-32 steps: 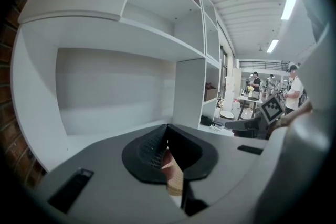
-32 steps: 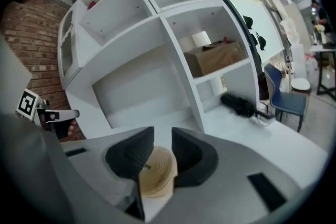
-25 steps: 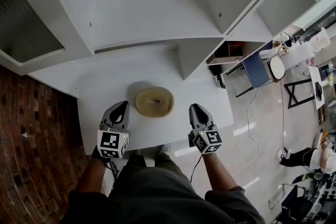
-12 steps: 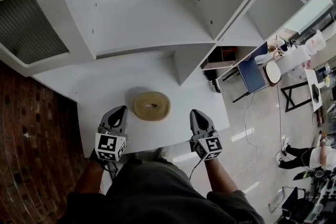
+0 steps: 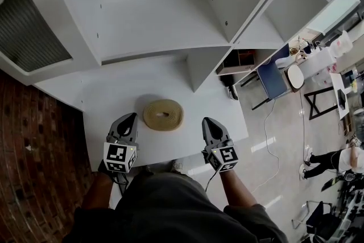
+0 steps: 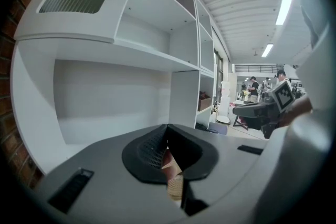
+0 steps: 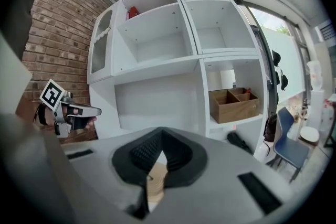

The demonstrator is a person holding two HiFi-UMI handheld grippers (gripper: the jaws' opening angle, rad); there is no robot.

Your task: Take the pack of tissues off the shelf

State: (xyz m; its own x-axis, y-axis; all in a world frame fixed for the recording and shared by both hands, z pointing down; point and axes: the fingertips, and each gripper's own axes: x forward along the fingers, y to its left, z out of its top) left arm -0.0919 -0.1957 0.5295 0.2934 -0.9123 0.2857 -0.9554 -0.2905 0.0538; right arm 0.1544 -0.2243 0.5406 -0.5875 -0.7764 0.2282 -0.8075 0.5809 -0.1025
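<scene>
Smooth matt white shelf unit [image 5: 159, 25], rough red brick wall [image 5: 34, 139], coarse woven tan ring [image 5: 163, 114] on smooth white tabletop [image 5: 114, 94], matt grey plastic left gripper [image 5: 129, 117] and right gripper [image 5: 207, 122], ribbed black pads [image 7: 144, 150], bare wooden box [image 7: 233, 102], glossy floor [image 5: 278, 139]

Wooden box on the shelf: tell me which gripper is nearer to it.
Right. The right gripper is in front of the wooden box, slightly to its left; the left gripper sits farther left, past the woven mat.

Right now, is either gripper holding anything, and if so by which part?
Nothing is held. The left gripper and the right gripper are both shut and empty, one at each side of the round woven mat.
</scene>
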